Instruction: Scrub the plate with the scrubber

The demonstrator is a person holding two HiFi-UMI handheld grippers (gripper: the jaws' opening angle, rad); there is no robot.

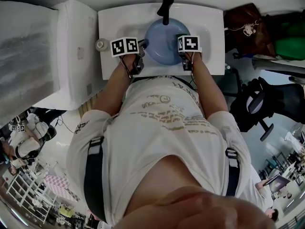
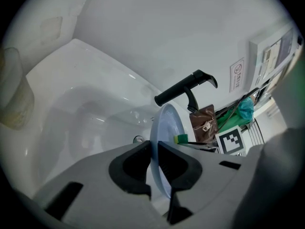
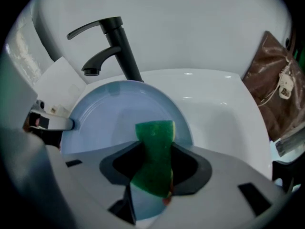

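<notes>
The person stands right up against the white sink (image 1: 209, 27), both bare forearms stretched forward and slightly apart, one gripper at either side of the pale blue plate (image 1: 164, 39). The plate is held over the basin, just under the black faucet (image 1: 166, 6). The left gripper (image 2: 154, 151) reaches in from the plate's left side and angles down, its jaws closed on the rim. The right gripper (image 3: 155, 149) points more steeply down at the plate's right side, its jaws clamped on the green scrubber (image 3: 155, 151). From the head view the plate shows as a nearly full disc, and the marker cubes cover the jaws, so the grips cannot be read there. The left gripper view shows the plate edge-on, as a thin upright sliver between the two dark pads, with the basin wall and drain behind it. It also shows the scrubber's green and yellow end at the plate's far face, touching it or just beside it; I cannot tell which. The right gripper view looks onto the plate's face, with the scrubber standing up between the pads in front of it and the left gripper's tip at the plate's left rim. A brown bag (image 3: 271, 89) sits off to the right of the sink, and a small cup (image 1: 100, 44) stands on the sink's left ledge.
</notes>
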